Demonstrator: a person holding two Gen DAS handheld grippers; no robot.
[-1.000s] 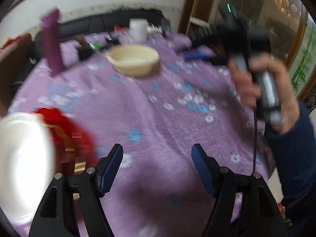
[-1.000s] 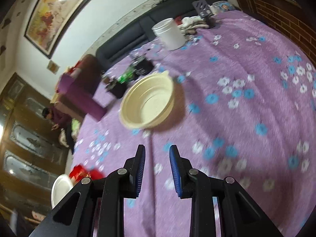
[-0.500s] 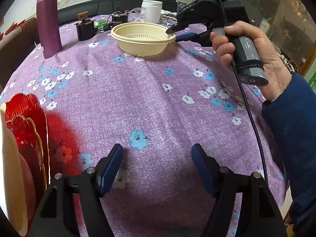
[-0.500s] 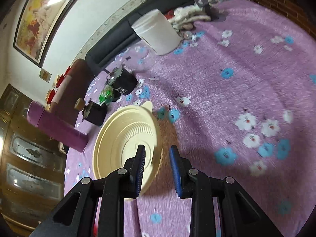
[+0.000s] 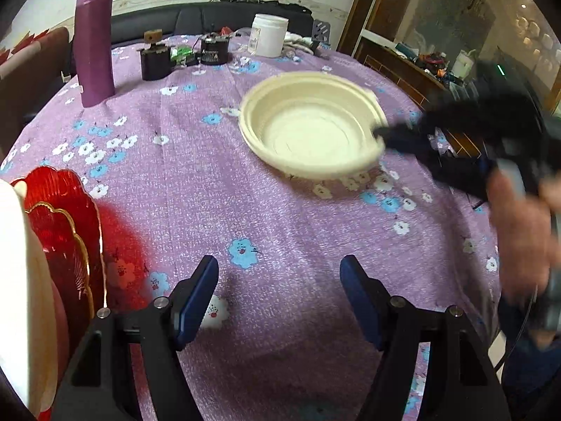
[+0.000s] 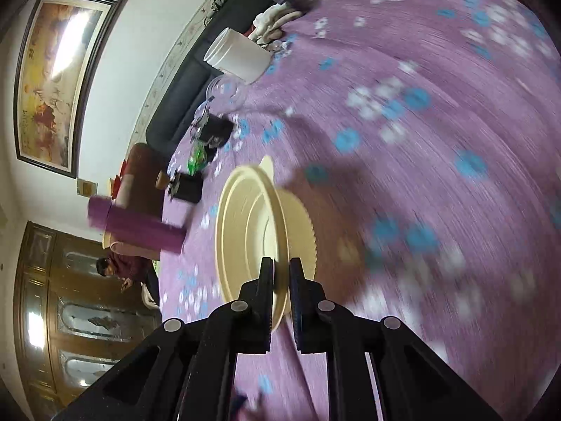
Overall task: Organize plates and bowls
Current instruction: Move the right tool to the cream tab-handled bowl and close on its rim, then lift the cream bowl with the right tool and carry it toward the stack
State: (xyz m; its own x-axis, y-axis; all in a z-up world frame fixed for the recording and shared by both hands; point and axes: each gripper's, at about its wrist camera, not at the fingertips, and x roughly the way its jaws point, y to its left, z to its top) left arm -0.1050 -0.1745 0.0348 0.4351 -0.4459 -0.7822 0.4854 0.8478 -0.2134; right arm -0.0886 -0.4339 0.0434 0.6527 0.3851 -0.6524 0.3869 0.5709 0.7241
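Cream bowl (image 5: 312, 133) sits right of centre in the left wrist view, tipped, far rim higher, near edge over the purple flowered tablecloth (image 5: 266, 217); whether it has fully left the cloth I cannot tell. In the right wrist view the bowl (image 6: 252, 231) fills the centre, rim running between the pads. Right gripper (image 6: 281, 273) is clenched on that rim at the bowl's right edge, blurred in the left wrist view (image 5: 396, 137), the person's hand (image 5: 519, 238) smeared behind it at the right edge. Left gripper (image 5: 278, 291) hangs low at bottom centre, jaws spread wide with nothing between them. Red plate (image 5: 66, 231) with gold trim lies at lower left, partly under a white dish (image 5: 24, 298) cropped by the frame edge. Purple flask (image 5: 95, 38) stands upper left; white jar (image 5: 268, 35) at the top. Risks, as I judge them: the hold is a thin pinch on one side of a wide, light bowl, so a quick swing could let it pivot or slip out; carried toward the lower left, the hanging edge could catch the cloth or knock the red plate. Against the frame half a second ago: the bowl stood flat and farther up the table with the right pads open astride its rim; now it is closer, tilted and pinched. The left gripper's opening is unchanged.
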